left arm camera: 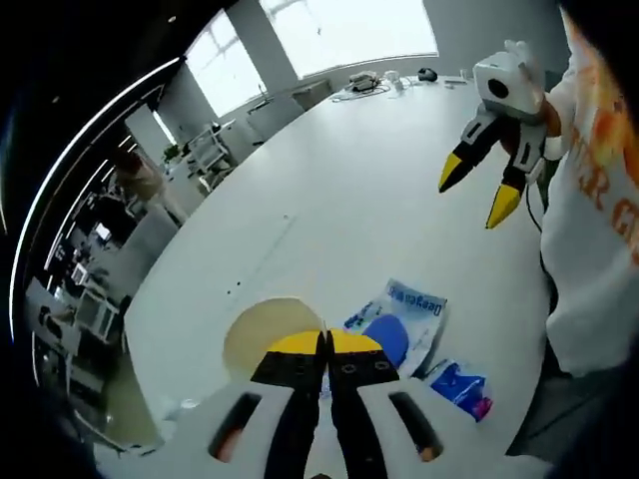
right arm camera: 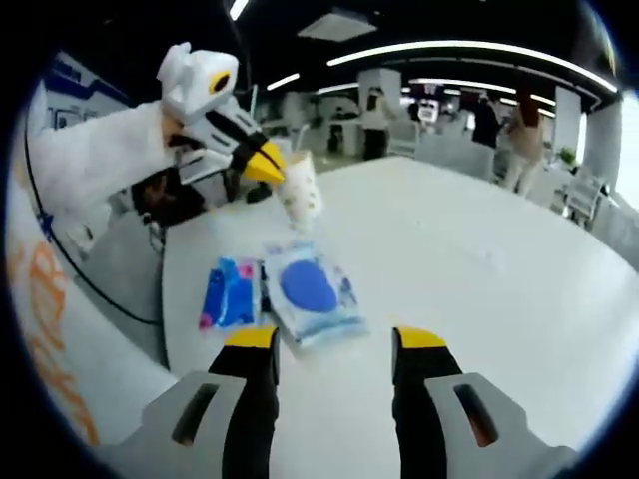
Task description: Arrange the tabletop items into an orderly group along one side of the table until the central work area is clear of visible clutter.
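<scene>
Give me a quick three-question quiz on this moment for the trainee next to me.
1. True or false: the right gripper is open.
2. What does the left gripper hold? A) paper cup B) blue-disc packet C) nothing
3. Which lies nearer the table edge: the blue-disc packet or the small blue-and-pink pack?

Key: 1 true; 2 A; 3 the small blue-and-pink pack.
</scene>
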